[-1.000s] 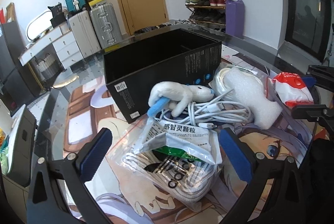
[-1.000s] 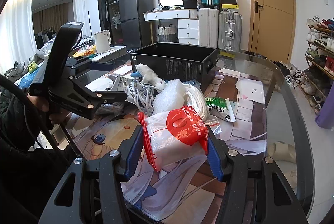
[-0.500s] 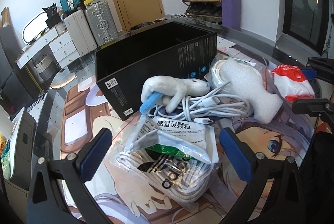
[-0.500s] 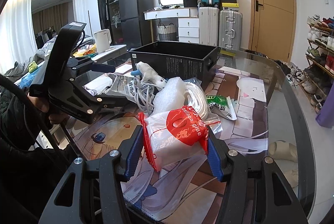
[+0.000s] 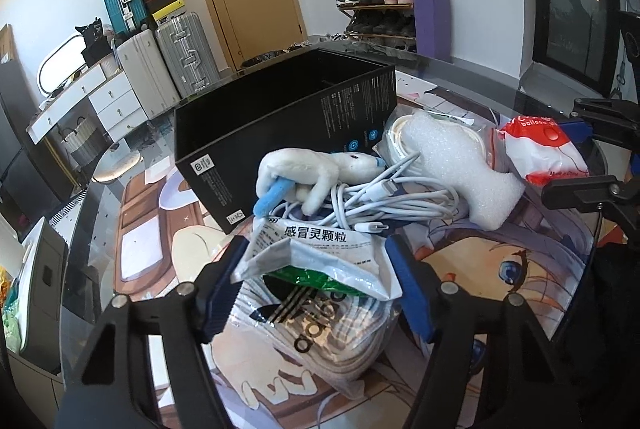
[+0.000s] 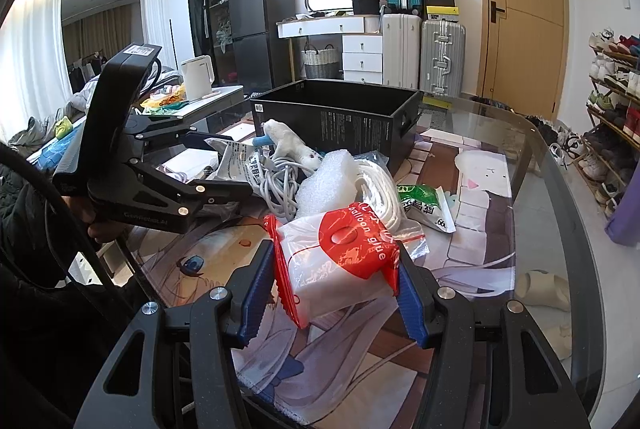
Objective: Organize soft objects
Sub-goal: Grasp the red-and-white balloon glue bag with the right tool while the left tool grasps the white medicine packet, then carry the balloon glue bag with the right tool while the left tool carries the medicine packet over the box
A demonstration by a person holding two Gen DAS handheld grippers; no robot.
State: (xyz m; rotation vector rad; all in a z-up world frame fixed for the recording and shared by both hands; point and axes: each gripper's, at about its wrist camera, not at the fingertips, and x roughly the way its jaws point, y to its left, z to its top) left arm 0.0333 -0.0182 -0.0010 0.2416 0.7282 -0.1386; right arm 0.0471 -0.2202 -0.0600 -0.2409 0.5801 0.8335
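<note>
My left gripper (image 5: pixel 316 285) is shut on a silver medicine sachet (image 5: pixel 320 257) lying atop a clear bag with striped cloth (image 5: pixel 320 333). My right gripper (image 6: pixel 334 293) is shut on a red and white balloon-glue bag (image 6: pixel 340 257), also seen in the left wrist view (image 5: pixel 540 153). A white plush toy (image 5: pixel 312 173), a tangle of white cables (image 5: pixel 392 197) and a white foam piece (image 5: pixel 452 157) lie in a pile in front of an open black box (image 5: pixel 288 117). The left gripper shows in the right wrist view (image 6: pixel 216 169).
A glass table (image 6: pixel 552 229) carries an anime-print mat (image 5: pixel 520 261). A green sachet (image 6: pixel 424 201) lies right of the pile. Suitcases, a white dresser and a shoe rack stand beyond the table.
My left gripper has closed its fingers onto the medicine sachet and moved a little closer to the pile. The right gripper still holds the balloon-glue bag.
</note>
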